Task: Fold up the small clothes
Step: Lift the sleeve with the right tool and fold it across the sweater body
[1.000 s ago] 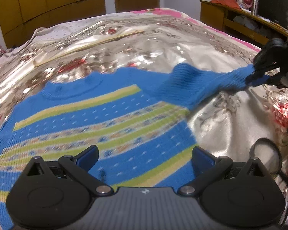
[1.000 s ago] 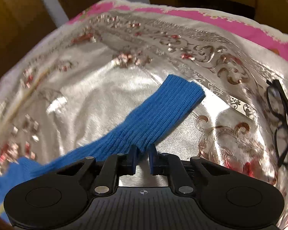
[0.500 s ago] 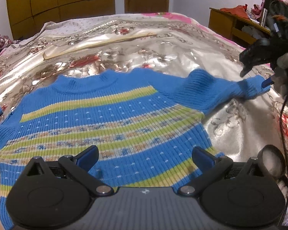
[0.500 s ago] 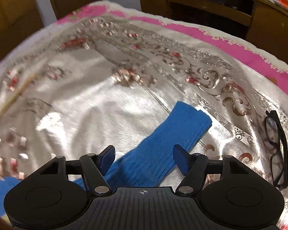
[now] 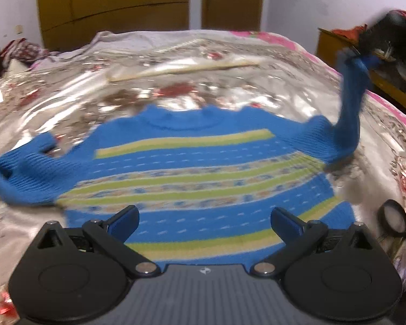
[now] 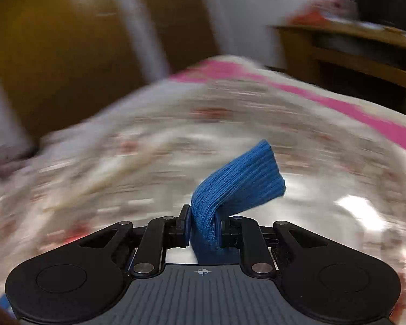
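A blue knitted sweater (image 5: pixel 203 168) with green and patterned stripes lies flat, front up, on the shiny bed cover (image 5: pixel 176 86). My left gripper (image 5: pixel 204 216) hovers open over its hem, nothing between the fingers. The sweater's right sleeve (image 5: pixel 349 108) rises steeply off the bed to my right gripper (image 5: pixel 370 48). In the right wrist view, the right gripper (image 6: pixel 204 224) has its jaws closing, and the pads pinch the sleeve just behind the cuff (image 6: pixel 246 181), which sticks out ahead. The left sleeve (image 5: pixel 21 173) lies bent on the cover.
Black-framed glasses (image 5: pixel 395 219) lie on the cover beside the sweater's lower right corner. A wooden shelf unit (image 6: pixel 352 54) stands past the bed's right side. Wooden doors (image 5: pixel 232 0) and a wardrobe (image 5: pixel 113 2) are behind the bed. Clothes are piled at far left (image 5: pixel 21 51).
The right gripper let go of the sleeve, opened wide, then closed on it near the cuff and lifted it off the bed. The left gripper's view now takes in the whole sweater.
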